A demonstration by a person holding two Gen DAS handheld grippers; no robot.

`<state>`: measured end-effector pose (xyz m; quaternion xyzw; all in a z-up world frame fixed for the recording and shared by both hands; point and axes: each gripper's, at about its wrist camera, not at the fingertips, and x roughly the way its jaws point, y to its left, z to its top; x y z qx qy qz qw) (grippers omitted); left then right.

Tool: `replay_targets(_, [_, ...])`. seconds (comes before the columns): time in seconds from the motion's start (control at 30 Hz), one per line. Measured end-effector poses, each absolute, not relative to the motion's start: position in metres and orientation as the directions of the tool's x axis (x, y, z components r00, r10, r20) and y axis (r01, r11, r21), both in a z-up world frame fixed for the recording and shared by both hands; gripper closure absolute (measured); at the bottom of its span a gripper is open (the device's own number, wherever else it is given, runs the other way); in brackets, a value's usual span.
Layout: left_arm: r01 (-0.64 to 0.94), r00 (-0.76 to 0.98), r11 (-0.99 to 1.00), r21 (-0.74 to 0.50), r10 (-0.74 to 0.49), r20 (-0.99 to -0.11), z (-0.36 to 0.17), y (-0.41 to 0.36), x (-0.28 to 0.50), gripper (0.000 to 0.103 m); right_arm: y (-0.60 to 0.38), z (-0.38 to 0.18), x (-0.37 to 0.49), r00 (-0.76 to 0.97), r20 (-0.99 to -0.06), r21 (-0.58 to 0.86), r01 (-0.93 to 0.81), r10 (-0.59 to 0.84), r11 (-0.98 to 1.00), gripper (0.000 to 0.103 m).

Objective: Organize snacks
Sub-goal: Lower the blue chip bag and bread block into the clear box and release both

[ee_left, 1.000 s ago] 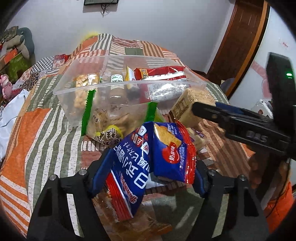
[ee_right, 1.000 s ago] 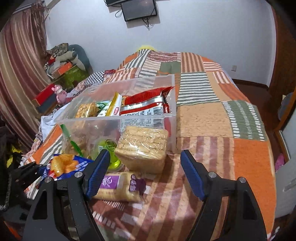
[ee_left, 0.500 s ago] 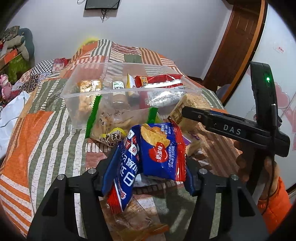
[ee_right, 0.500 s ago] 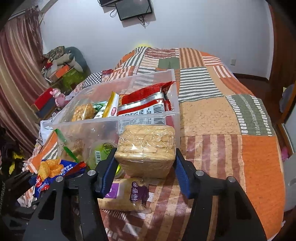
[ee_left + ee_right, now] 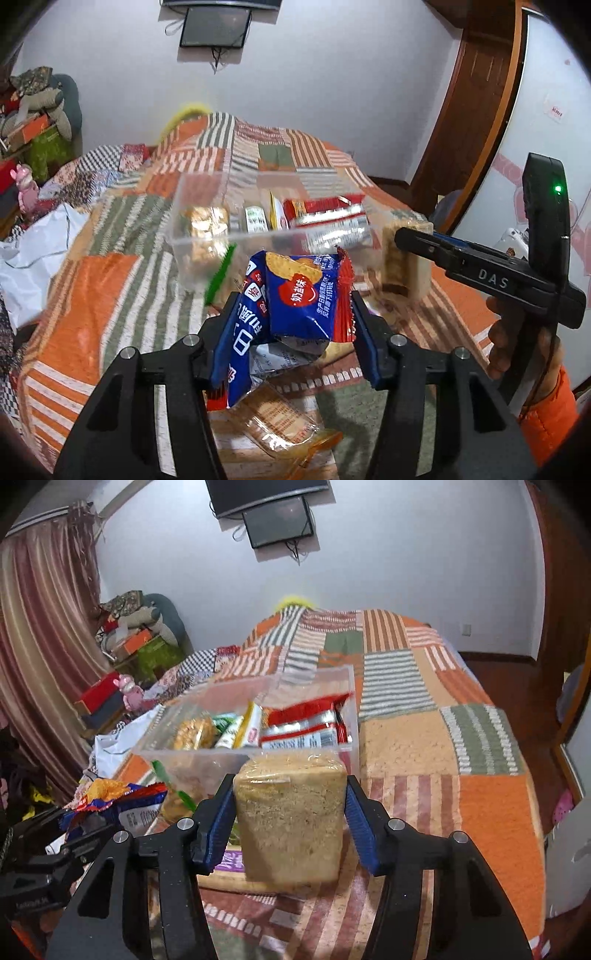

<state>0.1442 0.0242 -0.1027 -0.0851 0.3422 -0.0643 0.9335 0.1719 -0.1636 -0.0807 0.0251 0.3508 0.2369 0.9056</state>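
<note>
Grippers both loaded: left gripper (image 5: 291, 321) closing on blue foil cracker packet (image 5: 295, 299), right gripper (image 5: 290, 812) clamping tan wrapped biscuit block (image 5: 291, 812), clear plastic bin (image 5: 192, 751) at 12 o'clock

Clear bin (image 5: 207, 242) contents motion-blurred (labels unreadable), lower packets (image 5: 280, 424) half hidden

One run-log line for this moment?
left tool: closing on blue cracker packet | right tool: holds wrapped beige block | bin: ahead
</note>
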Motion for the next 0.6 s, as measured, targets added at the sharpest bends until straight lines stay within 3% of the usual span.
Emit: replay_targets(0.6, [0.009,0.830,0.985,-0.175,-0.105,-0.548,-0.062,0.056,0.173,0.048,-0.128,-0.054,0.189,0.681,-0.552,0.196,-0.454,0.480,0.869,0.051])
